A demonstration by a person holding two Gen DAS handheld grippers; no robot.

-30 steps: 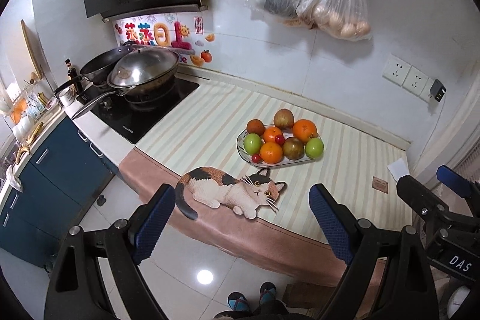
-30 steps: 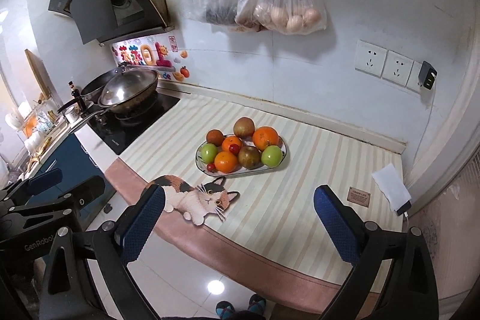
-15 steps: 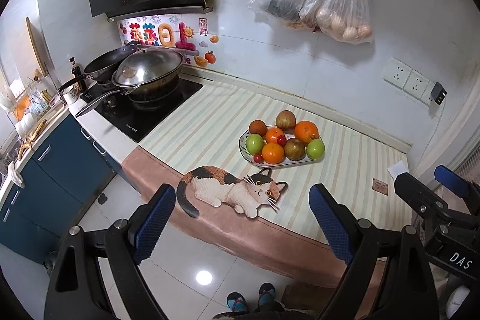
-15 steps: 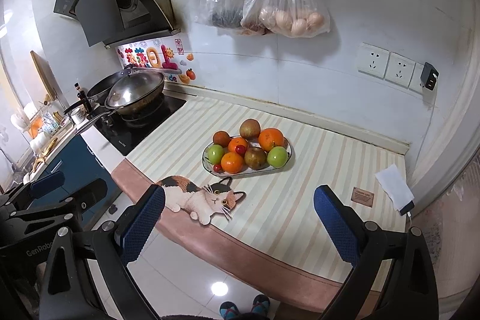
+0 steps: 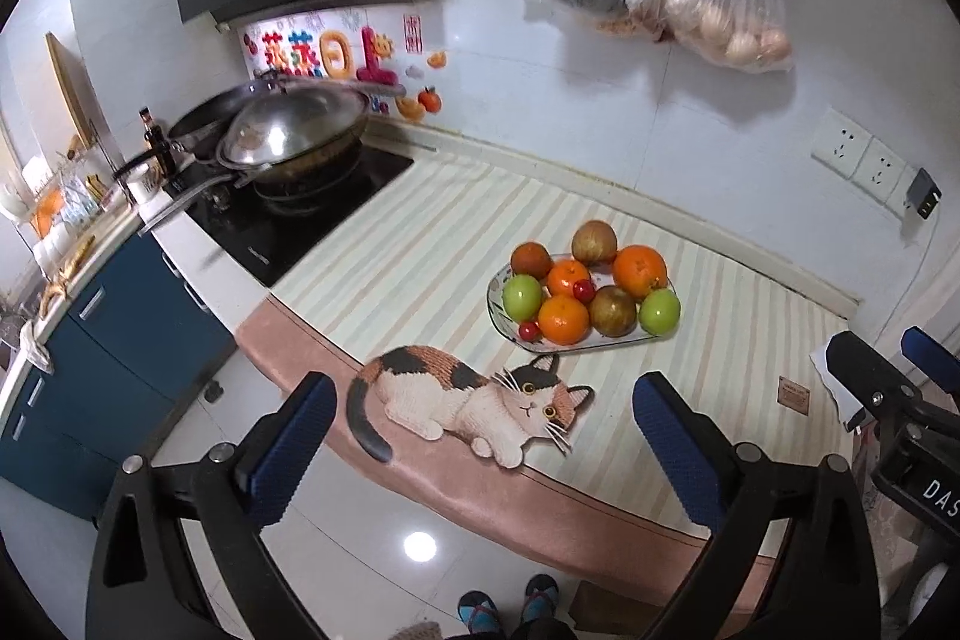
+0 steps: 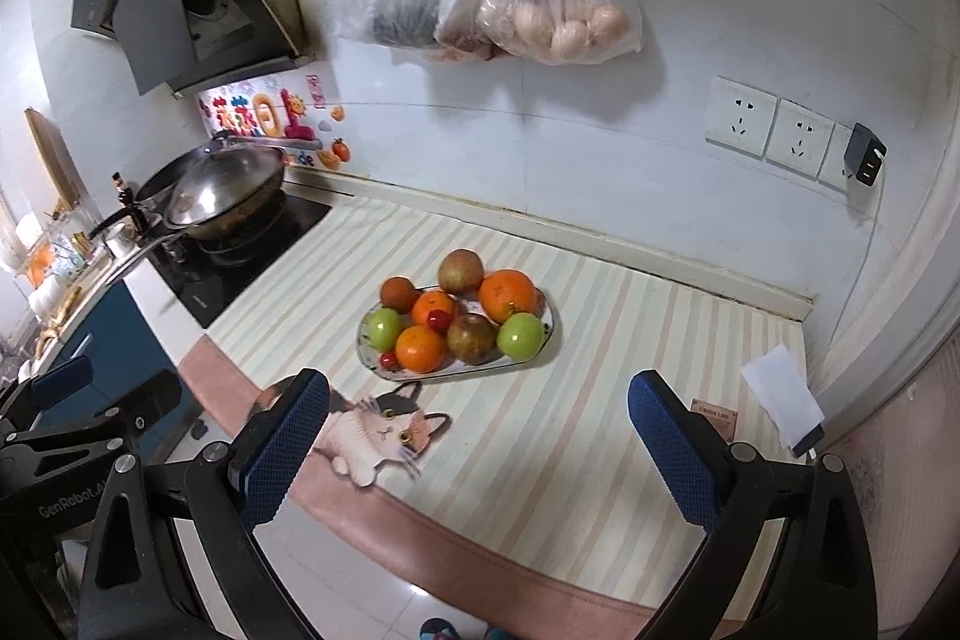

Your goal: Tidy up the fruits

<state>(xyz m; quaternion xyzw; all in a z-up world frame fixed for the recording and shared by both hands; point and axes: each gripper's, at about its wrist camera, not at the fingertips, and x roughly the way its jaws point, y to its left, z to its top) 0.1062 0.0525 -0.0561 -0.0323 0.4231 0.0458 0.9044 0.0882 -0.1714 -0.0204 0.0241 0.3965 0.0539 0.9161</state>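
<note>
both grippers (image 5: 480, 436) (image 6: 477, 430) wide, empty — fruit plate (image 5: 498, 322) ahead

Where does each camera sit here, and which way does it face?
Left wrist: on the left gripper, jaws opening with nothing between them, angled down at the fruit plate; right gripper and feet visible.
Right wrist: on the right gripper, open, facing the same plate; left gripper visible.
Shared: plate, cat mat, wok.

left tongs (image 5: 480, 436): black frames | blue textured pads | silver screws (blue sandals below)
</note>
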